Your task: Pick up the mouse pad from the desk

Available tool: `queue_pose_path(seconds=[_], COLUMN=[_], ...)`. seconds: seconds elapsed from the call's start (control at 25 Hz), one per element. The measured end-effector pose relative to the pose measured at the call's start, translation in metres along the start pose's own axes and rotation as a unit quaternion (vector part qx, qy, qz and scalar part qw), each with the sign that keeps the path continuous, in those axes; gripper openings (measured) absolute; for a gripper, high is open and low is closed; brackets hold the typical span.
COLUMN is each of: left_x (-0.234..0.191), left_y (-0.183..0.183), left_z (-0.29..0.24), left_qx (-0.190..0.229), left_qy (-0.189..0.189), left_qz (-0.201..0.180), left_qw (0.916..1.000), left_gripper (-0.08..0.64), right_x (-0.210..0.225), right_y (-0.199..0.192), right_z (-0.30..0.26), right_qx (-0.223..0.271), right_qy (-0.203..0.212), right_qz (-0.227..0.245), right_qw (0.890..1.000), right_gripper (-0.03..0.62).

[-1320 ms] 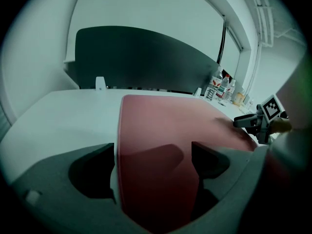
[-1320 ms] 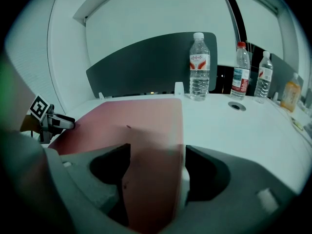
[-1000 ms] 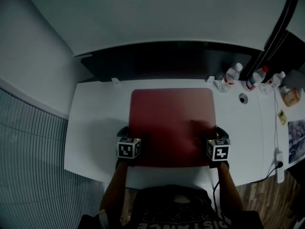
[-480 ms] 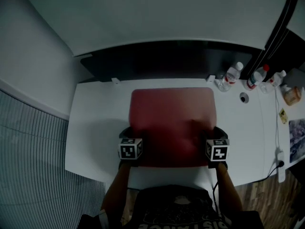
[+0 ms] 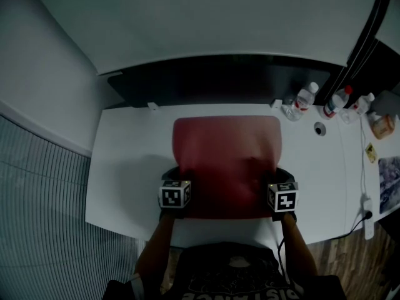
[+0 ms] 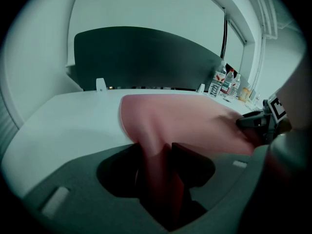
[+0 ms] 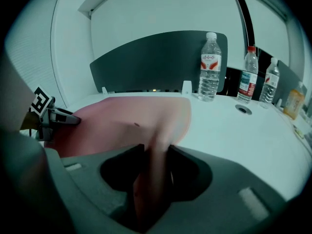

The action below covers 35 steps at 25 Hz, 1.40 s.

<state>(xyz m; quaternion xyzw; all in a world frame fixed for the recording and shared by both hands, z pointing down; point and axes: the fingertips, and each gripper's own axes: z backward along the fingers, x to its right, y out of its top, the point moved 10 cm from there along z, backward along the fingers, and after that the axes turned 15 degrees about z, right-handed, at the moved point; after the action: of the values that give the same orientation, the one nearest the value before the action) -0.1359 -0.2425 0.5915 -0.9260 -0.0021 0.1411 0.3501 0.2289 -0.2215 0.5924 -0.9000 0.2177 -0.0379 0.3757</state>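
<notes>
Both sets of jaws have just been closing. The left gripper [image 6: 163, 149] now pinches a raised fold of the mouse pad [image 5: 227, 158] at its left side, and the right gripper [image 7: 155, 149] does the same at its right. The pad's near corners are drawn in narrower than a second ago. The rest of it lies flat mid-desk [image 5: 125, 167], toward the front edge. The grasp looks secured, so lifting seems next.

Bottles [image 5: 304, 99] crowd desk [image 5: 125, 167] right; open room left of mouse pad [image 5: 225, 155]; partition [image 5: 219, 80] behind.

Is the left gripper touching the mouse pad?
Touching. Left gripper view shows the left gripper, its jaws having just been closing, pinching the mouse pad edge.
</notes>
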Motion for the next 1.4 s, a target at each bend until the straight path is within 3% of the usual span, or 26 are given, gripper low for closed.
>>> queue_pose_path(seconds=[0.12,0.24,0.64,1.4], left_x=[0.008,0.018,0.025,0.045], left_y=[0.0,0.0,0.007,0.023], left_z=[-0.004,-0.002,0.009,0.063], left_qx=[-0.021,-0.041,-0.027,0.026], left_qy=[-0.015,-0.005,-0.013,-0.062], left_qz=[0.001,-0.024,-0.02,-0.01], left_qw=[0.9997,0.9989,0.9993,0.9977], left_gripper=[0.146,0.055,0.052,0.054], right_x=[-0.004,-0.004,-0.004,-0.021], right_y=[-0.001,0.0,0.004,0.032], right_z=[-0.002,-0.001,0.011,0.063], right_qx=[-0.003,0.001,0.039,0.107], right_qy=[0.01,0.017,0.031,0.002], right_qz=[0.0,-0.004,-0.021,0.017], right_qw=[1.0,1.0,0.999,0.994], right_gripper=[0.107,0.09,0.075,0.077])
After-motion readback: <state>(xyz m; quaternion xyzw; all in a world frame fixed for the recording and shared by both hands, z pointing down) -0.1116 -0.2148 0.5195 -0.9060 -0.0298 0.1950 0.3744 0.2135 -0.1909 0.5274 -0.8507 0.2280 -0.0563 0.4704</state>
